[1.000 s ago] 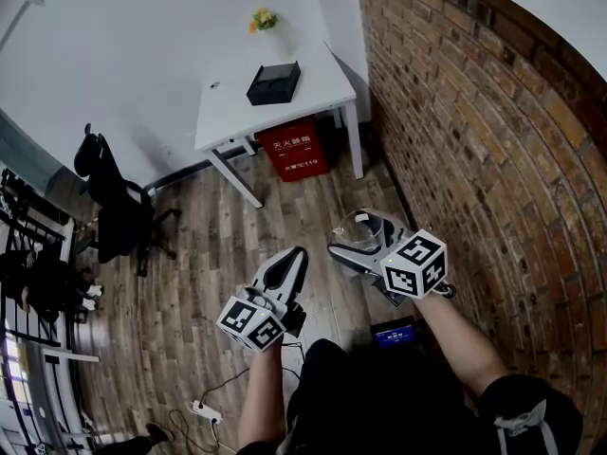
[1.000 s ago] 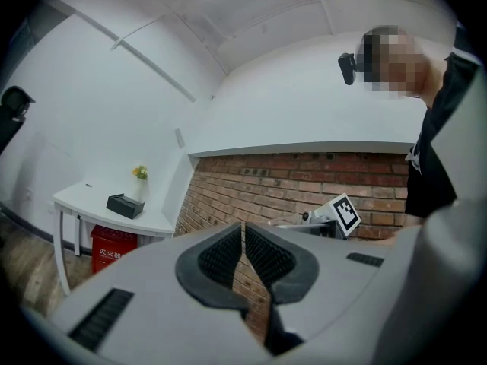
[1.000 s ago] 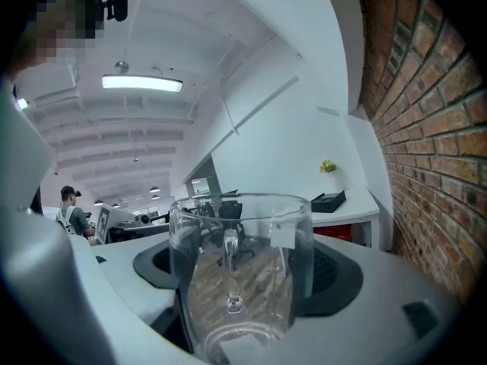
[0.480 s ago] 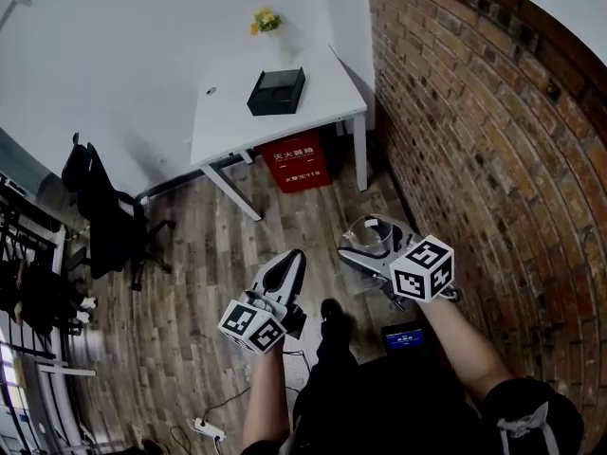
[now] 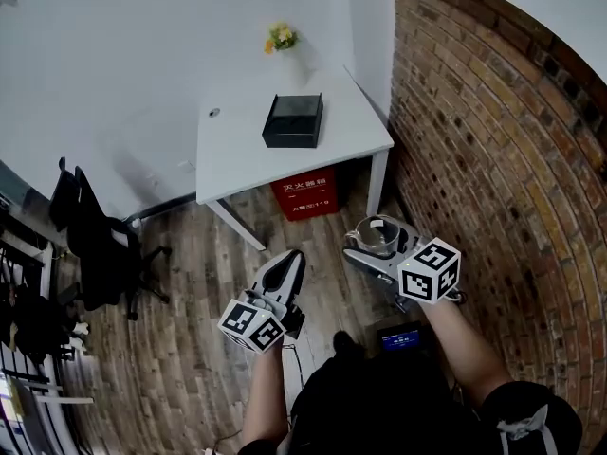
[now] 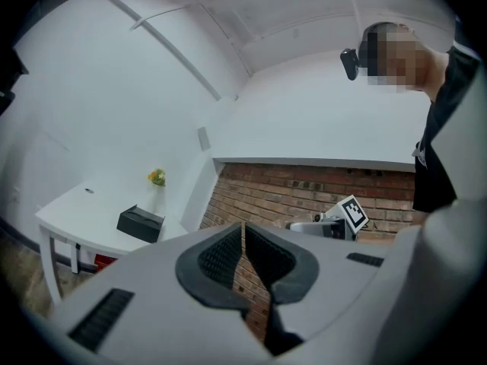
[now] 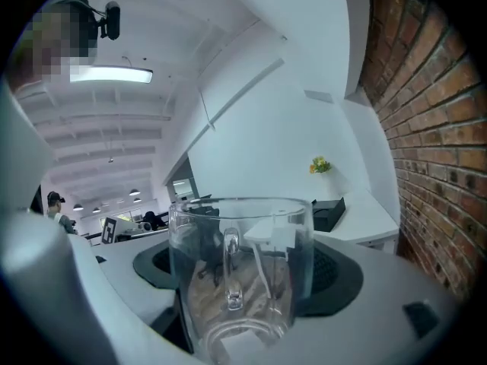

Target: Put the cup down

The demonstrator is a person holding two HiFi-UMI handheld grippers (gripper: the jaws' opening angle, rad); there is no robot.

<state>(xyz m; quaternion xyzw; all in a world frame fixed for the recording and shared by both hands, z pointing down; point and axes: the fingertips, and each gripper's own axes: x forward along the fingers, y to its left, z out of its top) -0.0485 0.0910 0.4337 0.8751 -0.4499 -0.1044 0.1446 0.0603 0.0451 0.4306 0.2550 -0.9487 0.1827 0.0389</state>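
My right claw [image 5: 377, 245] is squeezing a clear glass cup [image 5: 380, 232], with one jaw on each side of it. The cup stands up straight, and its handle points back at the claw's camera. The cup is up in the air over the wood floor [image 5: 190, 282], close to the brick wall [image 5: 493, 159] on the right.

My left claw [image 5: 287, 262] is shut with nothing in it, and its two dark pads [image 6: 217, 253] touch. It hangs to the left of the cup, a bit nearer to me.

Farther away stands a white table [image 5: 237, 131]. A black box [image 5: 293, 120] sits on it, and little yellow flowers [image 5: 281, 37] are at its far side. A red box [image 5: 303, 195] is under the table. A black chair [image 5: 95, 245] is off on the left.
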